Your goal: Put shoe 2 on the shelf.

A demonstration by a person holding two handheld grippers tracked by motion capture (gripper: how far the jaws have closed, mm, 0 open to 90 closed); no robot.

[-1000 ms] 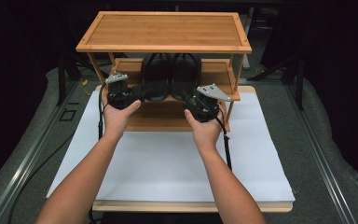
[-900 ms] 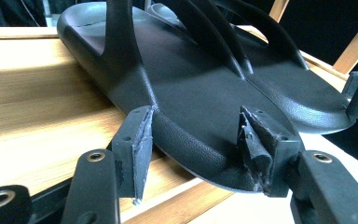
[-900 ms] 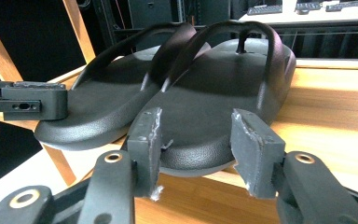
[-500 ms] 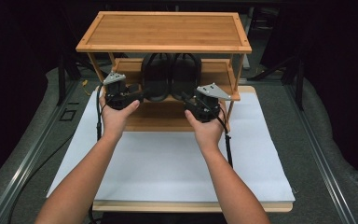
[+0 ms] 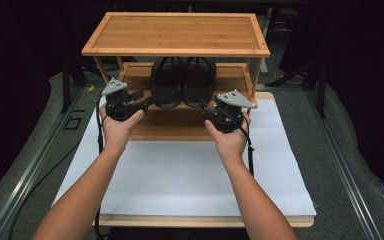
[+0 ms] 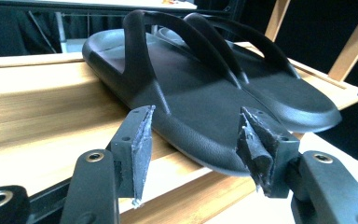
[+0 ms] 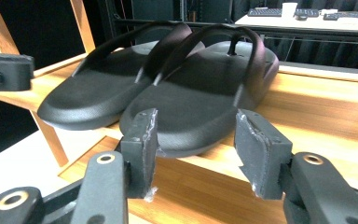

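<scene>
Two black flip-flop sandals lie side by side on the middle tier of a bamboo rack [image 5: 135, 75], heels jutting over its front edge. My left gripper [image 5: 147, 102] points at the heel of the left sandal [image 5: 167, 82]. In the left gripper view its jaws [image 6: 196, 135] flank that heel [image 6: 191, 93] without pressing; they have just been closing. My right gripper [image 5: 206, 107] faces the right sandal [image 5: 198, 82]. Its jaws [image 7: 193, 135] have just been opening and stand either side of that heel [image 7: 196, 102], apart from it.
The rack's top tier [image 5: 175, 32] overhangs the sandals, and a bottom tier [image 5: 170, 127] lies below the grippers. A white sheet [image 5: 180, 175] covers the board in front. Grey matting and metal rails [image 5: 25, 170] run along both sides.
Both hands stay almost in place at the sandals' heels. The left gripper sits slightly farther left than before.
</scene>
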